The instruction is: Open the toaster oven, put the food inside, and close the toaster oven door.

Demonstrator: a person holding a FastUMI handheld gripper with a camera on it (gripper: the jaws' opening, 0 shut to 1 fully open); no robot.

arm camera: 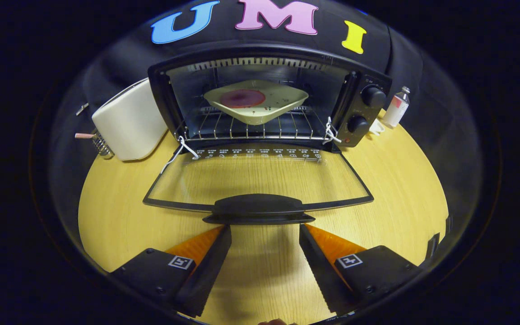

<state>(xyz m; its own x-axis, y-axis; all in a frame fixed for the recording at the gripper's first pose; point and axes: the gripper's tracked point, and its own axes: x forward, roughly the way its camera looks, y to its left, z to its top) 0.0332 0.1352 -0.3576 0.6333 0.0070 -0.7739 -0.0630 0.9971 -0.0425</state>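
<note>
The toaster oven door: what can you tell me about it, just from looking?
The toaster oven door hangs fully open, folded down flat above the wooden table. It is a clear glass pane in a thin black frame, with small white markings along its hinge edge and a wide black handle on its front edge. White cords run from its hinge corners to the oven. The open gripper sits just short of the handle, not touching it.

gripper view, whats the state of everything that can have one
toaster oven: open, nothing glowing inside
glass door: folded down flat, handle toward the claw
plate of food: inside, resting on the wire rack
claw: open, empty, fingertips just short of the door handle
white bottle: upright, capped, right of the oven
white toaster: left of the oven, slots hidden
</note>
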